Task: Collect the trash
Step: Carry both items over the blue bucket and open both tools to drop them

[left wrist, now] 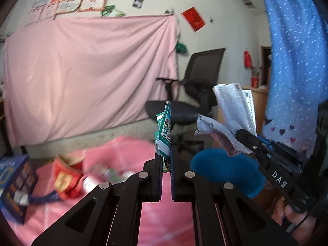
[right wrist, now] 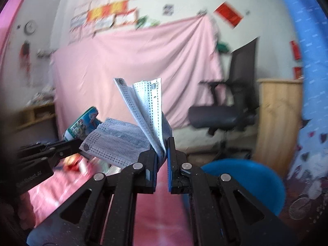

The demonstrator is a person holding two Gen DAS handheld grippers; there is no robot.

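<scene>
Two grippers are both loaded and lifted above the pink table (left wrist: 127,215). The left gripper (left wrist: 166,160) is closed narrow on a green wrapper (left wrist: 165,133), which stands up between its fingers. The right gripper (right wrist: 163,153) pinches a crumpled face mask (right wrist: 131,127) by one fold only, and most of the mask hangs free to the left. A blue bin (right wrist: 246,180) waits below on the right. I think the mask can slip out during a quick swing, because the grip is small. More trash (left wrist: 67,178) lies on the table, blurred.
</scene>
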